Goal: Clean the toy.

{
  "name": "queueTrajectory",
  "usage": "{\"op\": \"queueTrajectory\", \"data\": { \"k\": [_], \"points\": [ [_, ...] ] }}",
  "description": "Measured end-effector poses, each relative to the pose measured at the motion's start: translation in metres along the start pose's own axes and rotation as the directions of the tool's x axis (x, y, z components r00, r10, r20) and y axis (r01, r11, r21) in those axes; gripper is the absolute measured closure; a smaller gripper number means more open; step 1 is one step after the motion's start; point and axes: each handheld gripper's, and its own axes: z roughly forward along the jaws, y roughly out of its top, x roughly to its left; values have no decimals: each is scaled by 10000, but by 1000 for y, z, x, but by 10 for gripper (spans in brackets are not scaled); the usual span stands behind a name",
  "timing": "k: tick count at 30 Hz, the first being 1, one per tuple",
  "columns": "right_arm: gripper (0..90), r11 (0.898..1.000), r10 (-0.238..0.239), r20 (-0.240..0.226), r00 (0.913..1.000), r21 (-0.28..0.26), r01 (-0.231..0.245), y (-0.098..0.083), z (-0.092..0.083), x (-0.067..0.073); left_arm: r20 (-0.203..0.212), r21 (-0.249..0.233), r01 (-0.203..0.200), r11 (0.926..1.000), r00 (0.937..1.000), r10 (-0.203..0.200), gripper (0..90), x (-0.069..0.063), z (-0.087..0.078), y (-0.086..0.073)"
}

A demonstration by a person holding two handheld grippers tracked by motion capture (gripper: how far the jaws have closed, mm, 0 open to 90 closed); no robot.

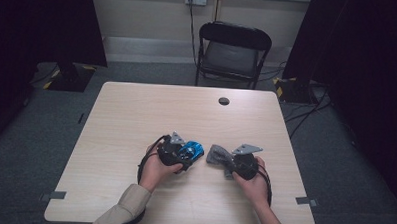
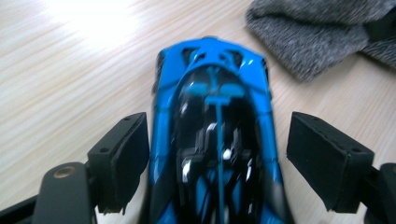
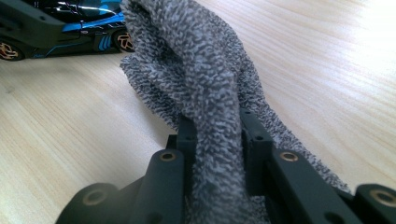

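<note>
A blue and black toy car (image 2: 215,93) stands on the wooden table (image 1: 186,111), left of a grey cloth (image 1: 216,155). My left gripper (image 2: 222,140) straddles the car from behind. Its right pad stands clearly off the car's side and the left pad is close beside it, so the jaws are open around the car (image 1: 194,151). My right gripper (image 3: 217,135) is shut on the grey cloth (image 3: 201,70), which bunches up between its jaws and drapes towards the car (image 3: 84,23). In the high view the left gripper (image 1: 181,154) and the right gripper (image 1: 231,162) sit side by side near the table's front.
A round cable hole (image 1: 224,101) lies at the table's far side. A black folding chair (image 1: 232,50) stands behind the table. Dark curtains hang at both sides. Bare tabletop stretches left, right and beyond the two hands.
</note>
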Motion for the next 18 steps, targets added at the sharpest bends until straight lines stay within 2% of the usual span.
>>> {"op": "queueTrajectory", "data": {
  "k": [5, 7, 8, 13, 16, 18],
  "points": [
    [741, 10000, -93, 31, 10000, 22, 93, 0, 0, 1, -180, 244, -120, 9996, 9998, 124, 181, -3, 8, 1],
    [741, 10000, -95, 29, 10000, 27, 95, 0, 0, 1, -554, 628, -568, 9964, 9966, 603, 193, -6, 11, 1],
    [741, 9999, -108, 46, 9999, 24, 108, 0, 0, 1, -663, 729, -647, 9952, 9954, 696, 208, -8, 12, 1],
    [741, 9999, -126, 59, 9999, 48, 126, 0, 0, 1, -622, 879, -358, 9955, 9972, 414, 197, -6, 13, 3],
    [741, 9999, -138, 54, 9999, 60, 137, 0, 0, 1, -470, 1196, -137, 9927, 9987, 194, 192, -5, 14, 6],
    [741, 9999, -142, 42, 9999, 53, 142, 0, 0, 1, -510, 1179, -109, 9930, 9986, 170, 203, -4, 14, 7]
  ]
}}
